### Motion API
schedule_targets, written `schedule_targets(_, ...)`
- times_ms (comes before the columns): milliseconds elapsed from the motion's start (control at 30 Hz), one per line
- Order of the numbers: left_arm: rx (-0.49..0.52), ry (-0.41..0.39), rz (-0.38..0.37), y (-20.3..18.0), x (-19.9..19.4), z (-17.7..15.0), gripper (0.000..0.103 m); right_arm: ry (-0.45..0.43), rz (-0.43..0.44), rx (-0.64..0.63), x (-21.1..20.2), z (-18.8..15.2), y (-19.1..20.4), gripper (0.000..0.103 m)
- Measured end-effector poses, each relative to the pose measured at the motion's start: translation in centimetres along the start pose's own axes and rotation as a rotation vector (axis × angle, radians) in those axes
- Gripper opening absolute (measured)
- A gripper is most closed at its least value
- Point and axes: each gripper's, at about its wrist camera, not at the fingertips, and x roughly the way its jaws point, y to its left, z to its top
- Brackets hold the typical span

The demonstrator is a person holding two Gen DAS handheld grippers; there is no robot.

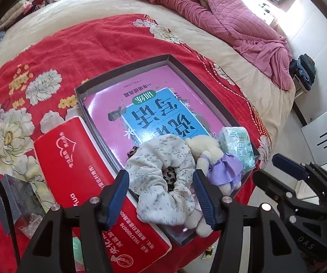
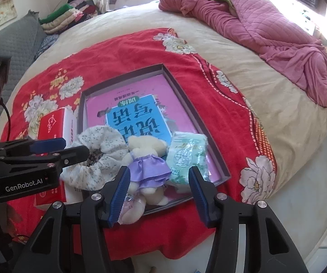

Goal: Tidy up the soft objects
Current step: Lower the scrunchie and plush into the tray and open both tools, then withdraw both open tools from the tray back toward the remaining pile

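Observation:
A shallow dark box lies on the red flowered blanket and holds a pink book. At its near end lie a white flowered scrunchie over a leopard-print one, a cream plush toy in a purple skirt and a pale green tissue pack. My left gripper is open, its pads on either side of the white scrunchie without squeezing it. My right gripper is open just above the plush toy's legs. The toy lies between the fingers, not gripped.
A red tissue box lies against the dark box's left side. A clear plastic case sits at the near left. A bunched pink quilt covers the bed's far right. Folded clothes are stacked at the far left. The bed edge drops off to the right.

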Motion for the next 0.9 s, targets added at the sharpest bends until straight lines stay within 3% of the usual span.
schedule_targets(100, 0.007, -0.015, -0.001, -0.2, -0.7, -0.2, 0.067, -0.01, -0.002, 0.007, -0.6, 0.0, -0.3, 0.056)
schedule_targets(333, 0.027, -0.054, 0.012, -0.9, -2.8, -0.8, 0.068, -0.038, -0.014, 0.024, -2.1, 0.1, -0.8, 0.059)
schedule_targets(433, 0.032, -0.072, 0.015, -1.1, -3.9, -1.1, 0.072, -0.062, -0.019, 0.038, -2.9, 0.0, -1.0, 0.069)
schedule_targets(900, 0.03, -0.141, 0.047, -0.9, -8.4, -2.6, 0.075, -0.124, -0.035, 0.072, -6.4, -0.1, -1.6, 0.071)
